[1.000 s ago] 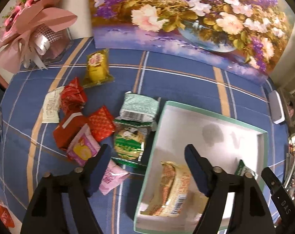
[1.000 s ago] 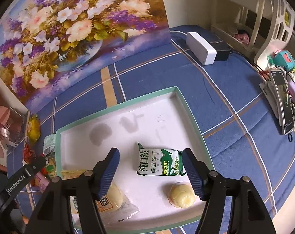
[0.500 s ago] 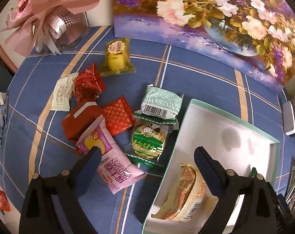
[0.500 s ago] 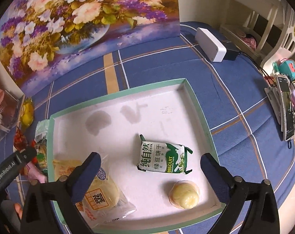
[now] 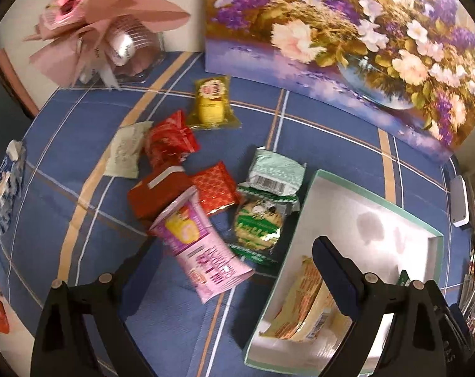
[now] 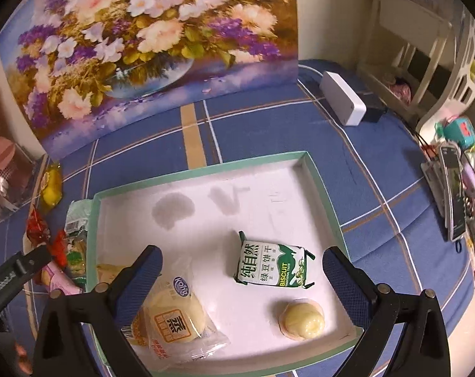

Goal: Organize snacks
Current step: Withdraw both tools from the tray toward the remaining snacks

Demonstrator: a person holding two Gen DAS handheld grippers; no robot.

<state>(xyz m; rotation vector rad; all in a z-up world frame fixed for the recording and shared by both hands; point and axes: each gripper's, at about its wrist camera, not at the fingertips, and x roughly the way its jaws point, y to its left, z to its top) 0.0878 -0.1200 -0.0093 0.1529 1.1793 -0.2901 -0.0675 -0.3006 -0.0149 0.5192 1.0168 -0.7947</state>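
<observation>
A white tray with a green rim (image 6: pixel 319 179) (image 5: pixel 372 194) lies on the blue checked cloth. It holds a green biscuit pack (image 6: pixel 272 265), a round yellow pastry (image 6: pixel 302 319) and a wrapped bun (image 6: pixel 171 317) (image 5: pixel 303 311). Several loose snacks lie left of the tray: a pink pack (image 5: pixel 203 251), a green round pack (image 5: pixel 258 223), a pale green pack (image 5: pixel 276 172), red packs (image 5: pixel 215 187) and a yellow pack (image 5: pixel 210 103). My left gripper (image 5: pixel 231 254) is open above the pink pack. My right gripper (image 6: pixel 242 265) is open above the tray, astride the biscuit pack.
A flower painting (image 5: pixel 347 31) stands at the back. A pink bouquet (image 5: pixel 105 25) stands at the back left. A white box (image 6: pixel 342 102) lies behind the tray on the right. A phone (image 6: pixel 454 194) and clutter are at the far right.
My left gripper has moved left from over the tray to over the loose snacks. My right gripper has opened wider and pulled back a little. The snacks lie as before.
</observation>
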